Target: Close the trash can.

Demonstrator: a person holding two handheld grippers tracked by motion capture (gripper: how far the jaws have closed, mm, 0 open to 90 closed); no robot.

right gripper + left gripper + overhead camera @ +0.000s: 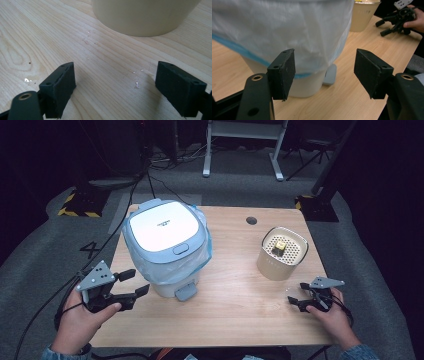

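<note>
We note left gripper (139, 282) jaws apart – nothing between – beside bin (165, 245), right gripper (293, 292) agape near cup (281, 252), table (235, 305) bare between.

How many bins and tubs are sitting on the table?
2. The lidded pedal bin with a plastic liner stands on the table's left half, near the left gripper. The cream tub stands on the right, just beyond the right gripper.

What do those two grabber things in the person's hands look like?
Each one is a black plastic tool. The left gripper and the right gripper both have two chunky black jaws, lined with rough, dark pads. Each has a grey three-cornered plate with small holes on top and a thin black cable trailing behind. The person's sleeves look blue-grey.
</note>
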